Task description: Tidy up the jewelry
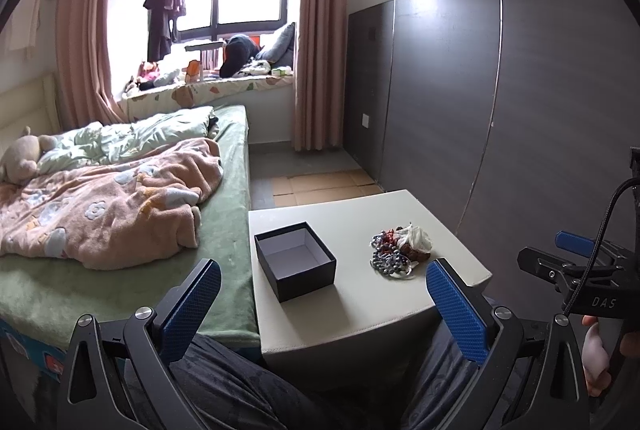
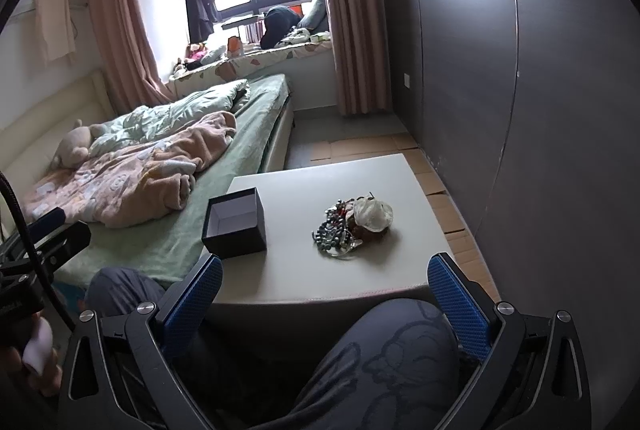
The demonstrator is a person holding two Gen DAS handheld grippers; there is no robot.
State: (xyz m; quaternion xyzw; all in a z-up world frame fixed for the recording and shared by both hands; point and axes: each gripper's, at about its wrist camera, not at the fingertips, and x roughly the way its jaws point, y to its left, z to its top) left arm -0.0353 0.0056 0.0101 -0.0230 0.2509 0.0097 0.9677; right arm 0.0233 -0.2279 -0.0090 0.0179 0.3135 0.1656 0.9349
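A pile of jewelry [image 1: 398,254] [image 2: 352,226], grey and red beads with a white piece on top, lies on the right half of a small white table [image 1: 360,306] [image 2: 300,270]. A black box [image 1: 295,261] [image 2: 235,226] with a pale lining sits uncovered on the left half, with nothing inside. My left gripper [image 1: 322,290] is open and held back at the table's near edge, above a person's lap. My right gripper [image 2: 324,282] is open too, short of the near edge. The right gripper [image 1: 576,262] also shows at the right of the left wrist view.
A bed [image 1: 224,214] with a pink blanket [image 1: 108,206] and a plush toy [image 1: 22,154] runs along the table's left side. A dark grey panelled wall [image 1: 500,110] stands close on the right. Cardboard sheets [image 1: 320,186] cover the floor beyond the table. The person's knees [image 2: 384,362] lie under both grippers.
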